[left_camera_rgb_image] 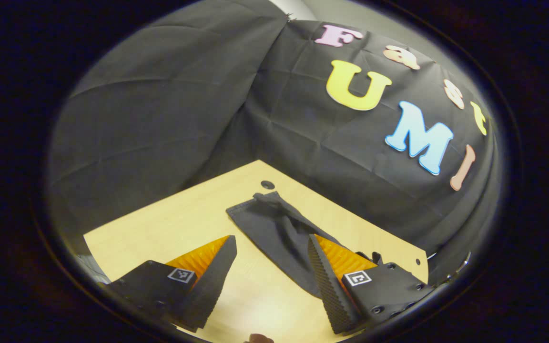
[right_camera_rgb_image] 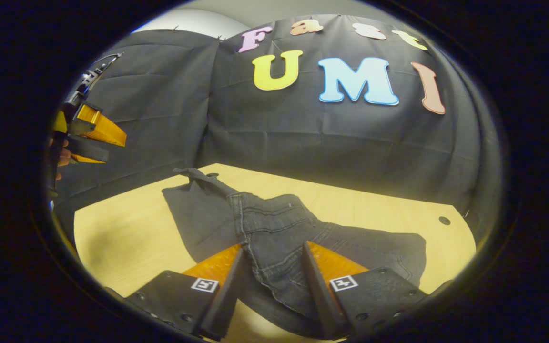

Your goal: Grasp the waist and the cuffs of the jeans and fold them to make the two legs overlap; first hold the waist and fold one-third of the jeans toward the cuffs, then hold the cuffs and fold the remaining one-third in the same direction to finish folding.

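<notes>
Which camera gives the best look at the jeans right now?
The right gripper view: the jeans spread across the table with seams and stitching clear, lying between the right gripper and its open fingers. The left gripper view shows one dark end of them, partly behind a finger of the open left gripper.

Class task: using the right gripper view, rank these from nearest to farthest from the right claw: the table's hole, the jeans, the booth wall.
1. jeans: between the right claw's fingers, spread on the table.
2. hole: near the table's far right corner.
3. booth wall: behind the table, at the back.
</notes>
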The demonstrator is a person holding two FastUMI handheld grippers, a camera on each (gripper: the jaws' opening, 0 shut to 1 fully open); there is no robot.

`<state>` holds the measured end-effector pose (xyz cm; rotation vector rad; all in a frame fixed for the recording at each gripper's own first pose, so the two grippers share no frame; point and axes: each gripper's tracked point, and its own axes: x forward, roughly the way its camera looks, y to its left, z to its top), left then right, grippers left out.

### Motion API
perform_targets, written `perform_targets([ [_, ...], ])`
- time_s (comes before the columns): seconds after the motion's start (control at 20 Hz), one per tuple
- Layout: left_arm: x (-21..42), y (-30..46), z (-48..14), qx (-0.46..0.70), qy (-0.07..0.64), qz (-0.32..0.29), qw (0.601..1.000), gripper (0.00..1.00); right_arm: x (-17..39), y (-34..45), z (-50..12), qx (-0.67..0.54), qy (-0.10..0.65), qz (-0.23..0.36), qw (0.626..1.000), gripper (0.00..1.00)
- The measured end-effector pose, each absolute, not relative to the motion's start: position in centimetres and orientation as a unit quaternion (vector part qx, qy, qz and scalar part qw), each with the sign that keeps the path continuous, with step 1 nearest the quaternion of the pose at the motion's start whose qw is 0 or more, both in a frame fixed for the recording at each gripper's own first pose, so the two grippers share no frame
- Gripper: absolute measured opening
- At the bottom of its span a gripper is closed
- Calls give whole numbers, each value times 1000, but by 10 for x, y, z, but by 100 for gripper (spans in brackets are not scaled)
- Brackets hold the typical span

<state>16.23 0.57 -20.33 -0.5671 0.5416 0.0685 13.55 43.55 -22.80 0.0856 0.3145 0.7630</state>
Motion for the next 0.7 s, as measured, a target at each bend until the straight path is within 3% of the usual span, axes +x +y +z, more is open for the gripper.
perform_targets([
  [0.05, 166, 7, -210, -299, 272, 36, 914, 98, 134, 434, -222, 39, 147, 371, 916, 80],
  [0.15, 176, 6, -228, -347, 296, 36, 889, 98, 133, 422, -198, 45, 118, 364, 923, 88],
  [0.5, 242, 23, -305, -488, 353, 60, 796, 98, 153, 345, -157, 68, 108, 281, 951, 88],
  [0.7, 282, 50, -343, -528, 351, 84, 769, 100, 165, 303, -157, 77, 125, 224, 963, 88],
])
